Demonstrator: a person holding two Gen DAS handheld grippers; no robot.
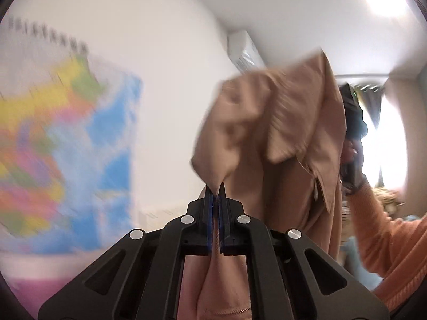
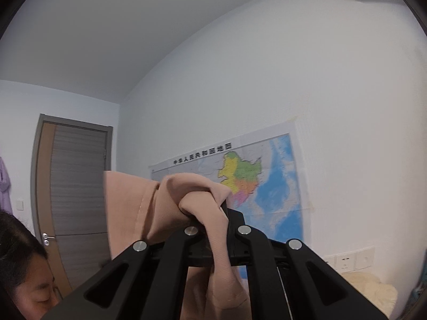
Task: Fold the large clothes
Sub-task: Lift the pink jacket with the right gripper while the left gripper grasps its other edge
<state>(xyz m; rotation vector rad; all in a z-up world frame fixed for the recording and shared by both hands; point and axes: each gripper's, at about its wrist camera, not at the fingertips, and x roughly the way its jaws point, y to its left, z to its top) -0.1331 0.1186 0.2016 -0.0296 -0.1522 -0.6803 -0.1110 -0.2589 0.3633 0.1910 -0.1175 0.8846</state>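
Observation:
A large tan-pink garment hangs in the air in the left wrist view, with a collar and a zip showing. My left gripper is shut on a pinch of its cloth, which also runs down between the fingers. To the right, the other gripper is partly seen behind the cloth, held by a hand in an orange sleeve. In the right wrist view my right gripper is shut on a bunched fold of the same garment, which drapes over its fingertips and hides them.
A coloured wall map hangs on the white wall ahead. A grey-brown door stands at the left, wall sockets at the lower right. A person's head shows at the lower left. A bright window and an air conditioner lie to the right.

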